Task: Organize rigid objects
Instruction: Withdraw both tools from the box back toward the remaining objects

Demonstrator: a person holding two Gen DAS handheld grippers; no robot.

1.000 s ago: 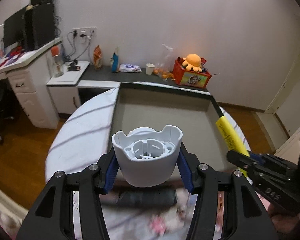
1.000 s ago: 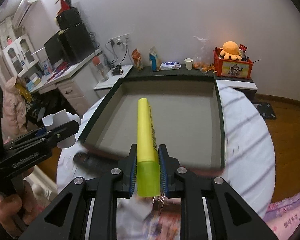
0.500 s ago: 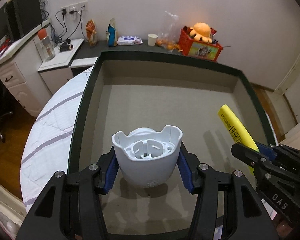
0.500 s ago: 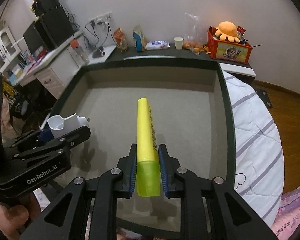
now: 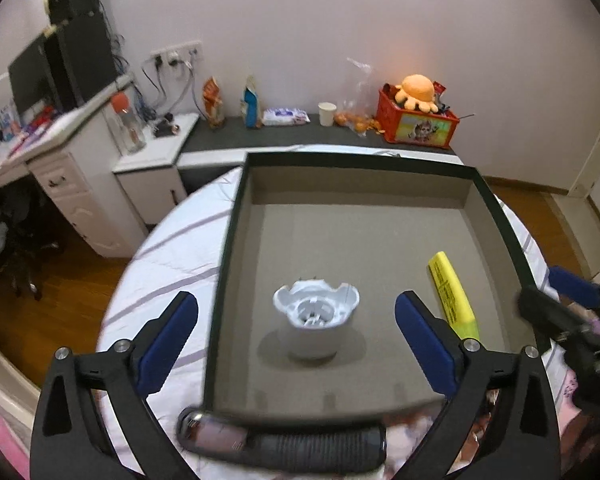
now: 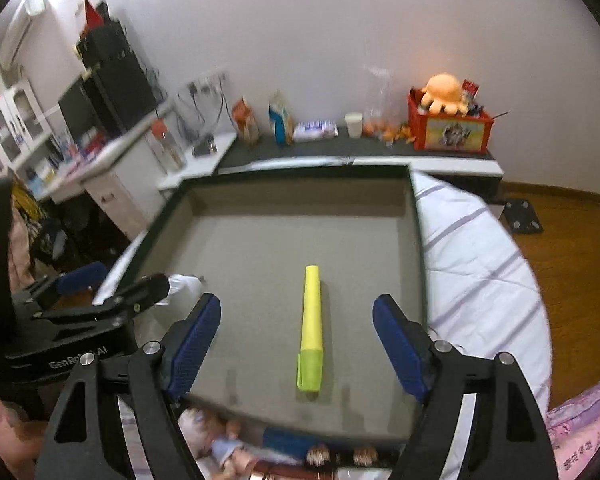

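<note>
both jaws now stand wide where half a second ago i had them clamped, so the white cap (image 5: 315, 325) sits upright and the yellow highlighter (image 6: 311, 328) lies flat in the tray (image 5: 356, 162), leaving me free for the next item.

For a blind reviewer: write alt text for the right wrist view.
The open right gripper hangs over a yellow highlighter lying on the grey floor of a dark-rimmed tray on a striped white tablecloth. At left, the left gripper partly hides a white plastic cup.
</note>
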